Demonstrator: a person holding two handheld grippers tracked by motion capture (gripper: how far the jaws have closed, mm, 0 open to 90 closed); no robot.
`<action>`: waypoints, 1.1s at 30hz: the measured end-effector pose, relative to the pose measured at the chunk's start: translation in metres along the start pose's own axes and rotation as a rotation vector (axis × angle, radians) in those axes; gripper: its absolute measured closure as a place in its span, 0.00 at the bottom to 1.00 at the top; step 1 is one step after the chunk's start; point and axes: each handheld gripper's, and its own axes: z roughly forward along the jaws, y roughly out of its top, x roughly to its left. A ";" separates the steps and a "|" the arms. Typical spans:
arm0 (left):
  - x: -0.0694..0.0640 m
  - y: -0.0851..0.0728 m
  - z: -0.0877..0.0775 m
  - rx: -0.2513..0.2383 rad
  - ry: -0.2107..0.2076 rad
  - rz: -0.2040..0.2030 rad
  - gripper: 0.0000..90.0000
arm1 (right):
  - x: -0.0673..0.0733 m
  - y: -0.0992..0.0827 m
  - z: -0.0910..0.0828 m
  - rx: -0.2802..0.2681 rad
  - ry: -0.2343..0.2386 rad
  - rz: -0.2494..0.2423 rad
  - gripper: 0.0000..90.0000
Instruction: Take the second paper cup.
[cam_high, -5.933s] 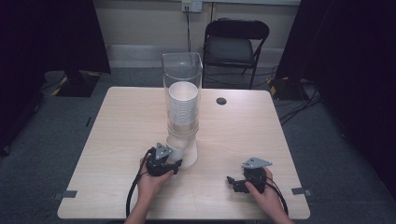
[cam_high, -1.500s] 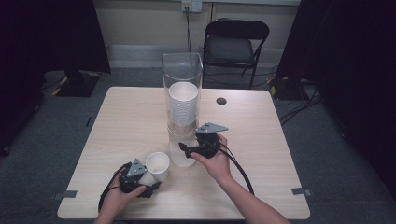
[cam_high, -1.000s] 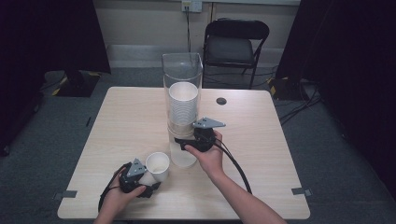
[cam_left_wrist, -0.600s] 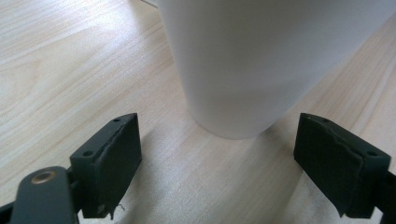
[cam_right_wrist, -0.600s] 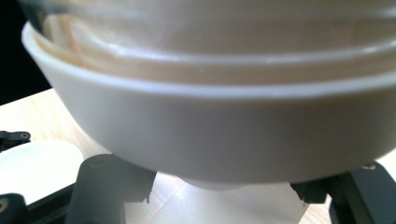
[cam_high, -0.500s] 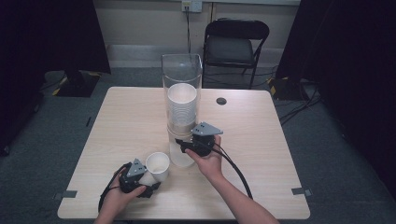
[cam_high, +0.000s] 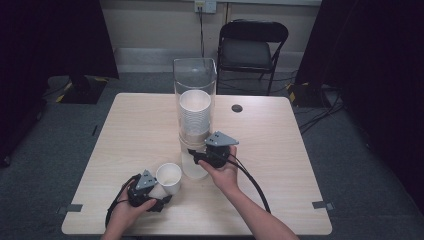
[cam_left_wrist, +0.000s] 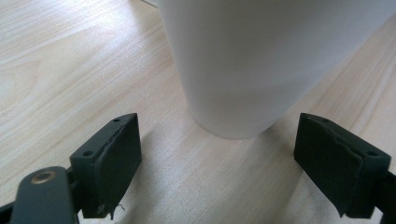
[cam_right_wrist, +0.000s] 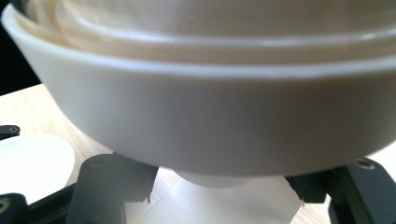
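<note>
The clear cup dispenser (cam_high: 195, 90) stands upright at the middle of the table (cam_high: 300, 165), with a stack of white cups (cam_high: 195, 117) inside it and the lowest cup (cam_high: 194, 162) hanging out beneath. The right gripper (cam_high: 196, 156) lies level on the near right side of the dispenser's foot, its jaws pointing left at that lowest cup; the right forearm (cam_high: 250, 215) runs in from the near edge at a slant, and the hand (cam_high: 222, 172) wraps the gripper body from below. Its jaws have just been closing, and in the right gripper view they sit on either side of the narrow cup bottom (cam_right_wrist: 210, 177) under the broad rim, so they appear to be clamped on it, though the pads themselves are partly hidden. To the near left of the dispenser, the left gripper (cam_high: 162, 192) rests low at the table, jaws spread wide, with a single white cup (cam_high: 169, 177) standing upright just ahead of them, not pinched.
</note>
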 end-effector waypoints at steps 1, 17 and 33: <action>0.000 0.000 0.000 0.000 0.000 0.000 0.16 | 0.000 0.000 0.000 0.003 -0.002 -0.003 0.41; 0.000 0.000 0.000 0.002 -0.004 0.001 0.15 | -0.002 -0.024 0.005 0.076 0.009 -0.005 0.41; 0.000 0.000 0.000 0.001 -0.004 0.000 0.15 | -0.002 -0.004 0.000 0.063 0.010 0.009 0.25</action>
